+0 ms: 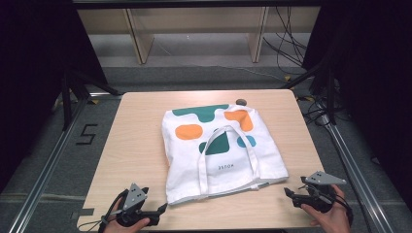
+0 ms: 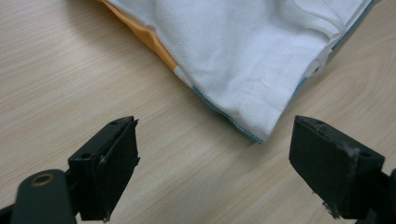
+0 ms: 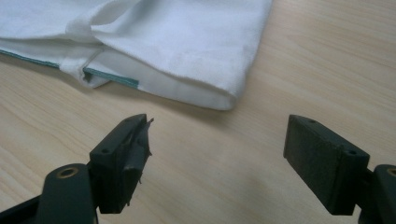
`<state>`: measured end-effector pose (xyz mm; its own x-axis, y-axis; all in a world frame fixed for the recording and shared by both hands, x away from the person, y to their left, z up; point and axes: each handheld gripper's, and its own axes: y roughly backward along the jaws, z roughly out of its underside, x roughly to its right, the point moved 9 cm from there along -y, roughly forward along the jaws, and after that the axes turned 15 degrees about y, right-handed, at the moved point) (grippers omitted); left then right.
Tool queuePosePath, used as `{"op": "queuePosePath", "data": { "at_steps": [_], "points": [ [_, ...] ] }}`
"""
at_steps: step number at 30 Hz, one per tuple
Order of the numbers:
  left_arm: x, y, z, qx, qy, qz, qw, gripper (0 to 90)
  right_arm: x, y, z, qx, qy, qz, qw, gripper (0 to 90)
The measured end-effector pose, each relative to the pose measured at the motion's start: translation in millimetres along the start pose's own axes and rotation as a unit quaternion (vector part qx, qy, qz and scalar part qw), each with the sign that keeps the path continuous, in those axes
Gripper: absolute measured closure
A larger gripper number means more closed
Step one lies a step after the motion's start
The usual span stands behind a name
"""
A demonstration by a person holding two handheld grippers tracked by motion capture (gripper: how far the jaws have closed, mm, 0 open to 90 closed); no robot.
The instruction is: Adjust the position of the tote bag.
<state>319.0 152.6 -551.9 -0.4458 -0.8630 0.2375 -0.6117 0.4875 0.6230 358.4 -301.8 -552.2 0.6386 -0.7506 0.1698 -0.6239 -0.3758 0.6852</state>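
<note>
A white tote bag (image 1: 221, 150) with green, orange and teal shapes lies flat in the middle of the wooden table (image 1: 136, 145), its handles folded over it and its mouth toward me. My left gripper (image 1: 163, 208) rests near the table's front edge, open, just off the bag's near left corner (image 2: 261, 133). My right gripper (image 1: 288, 193) is open too, a short way off the bag's near right corner (image 3: 224, 100). Nothing sits between either pair of jaws.
A small dark round object (image 1: 241, 101) lies at the table's far edge behind the bag. Metal frame rails (image 1: 48, 160) run along both sides of the table. Wooden shelving (image 1: 194, 29) and cables stand beyond it.
</note>
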Motion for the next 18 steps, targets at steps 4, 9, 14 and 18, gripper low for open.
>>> {"op": "queuePosePath", "data": {
  "at_steps": [4, 9, 14, 18],
  "points": [
    [-0.1, -0.3, -0.1, -0.005, -0.02, -0.002, 0.9998, 15.1, 2.4, -0.1, 1.3, -0.002, 0.009, 0.004, 1.0, 25.0],
    [1.8, -1.8, -0.5, -0.004, -0.023, -0.005, 0.9997, 15.1, 0.6, 0.4, 1.7, -0.008, 0.007, -0.006, 0.9999, 24.3],
    [4.2, -3.2, -1.7, 0.001, -0.017, -0.008, 0.9998, 15.2, 2.1, 0.0, 1.6, -0.006, 0.008, 0.004, 0.9999, 23.6],
    [6.2, -4.1, -2.8, 0.003, -0.02, -0.005, 0.9998, 15.2, 4.5, -0.5, 2.3, -0.006, 0.02, 0.011, 0.9997, 23.3]
  ]
}}
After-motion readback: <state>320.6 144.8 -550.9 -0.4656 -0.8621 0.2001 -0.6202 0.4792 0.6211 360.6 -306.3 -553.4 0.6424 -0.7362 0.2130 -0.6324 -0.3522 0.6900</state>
